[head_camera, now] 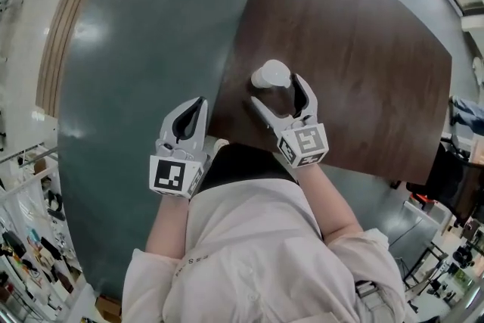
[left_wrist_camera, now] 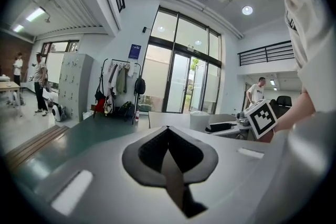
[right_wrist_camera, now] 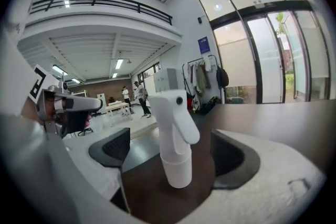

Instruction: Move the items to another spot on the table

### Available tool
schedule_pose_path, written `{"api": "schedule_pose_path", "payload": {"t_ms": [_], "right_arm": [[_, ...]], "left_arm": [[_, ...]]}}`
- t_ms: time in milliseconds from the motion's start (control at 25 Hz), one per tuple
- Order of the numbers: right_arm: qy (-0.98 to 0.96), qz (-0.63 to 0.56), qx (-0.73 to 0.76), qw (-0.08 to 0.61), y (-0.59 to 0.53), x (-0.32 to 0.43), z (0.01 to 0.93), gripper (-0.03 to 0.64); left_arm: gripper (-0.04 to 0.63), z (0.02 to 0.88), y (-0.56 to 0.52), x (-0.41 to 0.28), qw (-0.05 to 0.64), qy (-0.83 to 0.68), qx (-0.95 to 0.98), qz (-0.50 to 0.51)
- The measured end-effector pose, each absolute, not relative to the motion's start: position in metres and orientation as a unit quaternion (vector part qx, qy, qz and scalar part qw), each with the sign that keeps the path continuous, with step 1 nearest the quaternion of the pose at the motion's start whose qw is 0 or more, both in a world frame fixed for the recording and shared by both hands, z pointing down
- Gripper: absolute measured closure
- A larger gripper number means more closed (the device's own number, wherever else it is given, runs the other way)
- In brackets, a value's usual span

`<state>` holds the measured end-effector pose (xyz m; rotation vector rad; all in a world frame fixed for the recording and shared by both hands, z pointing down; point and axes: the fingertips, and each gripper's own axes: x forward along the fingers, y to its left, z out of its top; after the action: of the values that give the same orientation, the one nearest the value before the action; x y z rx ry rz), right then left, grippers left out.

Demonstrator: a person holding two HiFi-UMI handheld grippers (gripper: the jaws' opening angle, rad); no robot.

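Note:
A white spray bottle [head_camera: 271,75] stands upright on the dark brown table [head_camera: 363,49], near its front edge. My right gripper [head_camera: 277,92] is open, with one jaw on each side of the bottle and a gap at both. In the right gripper view the bottle [right_wrist_camera: 176,134] stands between the dark pads [right_wrist_camera: 113,147], touching neither, and the right gripper [right_wrist_camera: 170,152] is open around it. My left gripper [head_camera: 198,104] is shut and holds nothing, off the table's left edge. The left gripper view shows the left gripper [left_wrist_camera: 168,131] with its jaws pressed together.
The table's left edge [head_camera: 227,72] runs beside the left gripper, with green floor [head_camera: 136,49] beyond it. The wide brown tabletop stretches to the right and far side. Lockers, coat racks and standing people are in the distant room.

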<state>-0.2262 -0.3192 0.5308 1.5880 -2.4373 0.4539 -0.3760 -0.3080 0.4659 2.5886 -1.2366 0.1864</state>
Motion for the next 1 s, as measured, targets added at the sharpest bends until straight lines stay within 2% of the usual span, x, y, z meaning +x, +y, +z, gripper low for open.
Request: {"api": "schedule_pose_path", "payload": {"t_ms": [200, 280, 360, 480, 680, 1000], "right_arm": [[-0.805, 0.093, 0.583, 0.061, -0.295, -0.212, 0.465, 0.179], [-0.8, 0.07, 0.594, 0.054, -0.289, -0.206, 0.446, 0.303], [-0.786, 0.049, 0.615, 0.046, -0.282, -0.197, 0.428, 0.48], [-0.768, 0.02, 0.639, 0.033, -0.267, -0.191, 0.4, 0.626], [-0.758, 0.012, 0.652, 0.022, -0.227, -0.186, 0.377, 0.626], [-0.745, 0.042, 0.665, 0.014, -0.154, -0.142, 0.398, 0.626]], "left_arm": [[0.578, 0.433, -0.305, -0.381, 0.11, -0.419, 0.9, 0.043], [0.578, 0.419, -0.302, -0.379, 0.095, -0.414, 0.905, 0.033], [0.578, 0.406, -0.299, -0.376, 0.08, -0.411, 0.908, 0.021], [0.577, 0.392, -0.29, -0.374, 0.068, -0.399, 0.914, 0.004], [0.578, 0.365, -0.264, -0.358, 0.061, -0.356, 0.932, -0.016], [0.578, 0.37, -0.196, -0.309, 0.055, -0.331, 0.942, -0.002]]}}
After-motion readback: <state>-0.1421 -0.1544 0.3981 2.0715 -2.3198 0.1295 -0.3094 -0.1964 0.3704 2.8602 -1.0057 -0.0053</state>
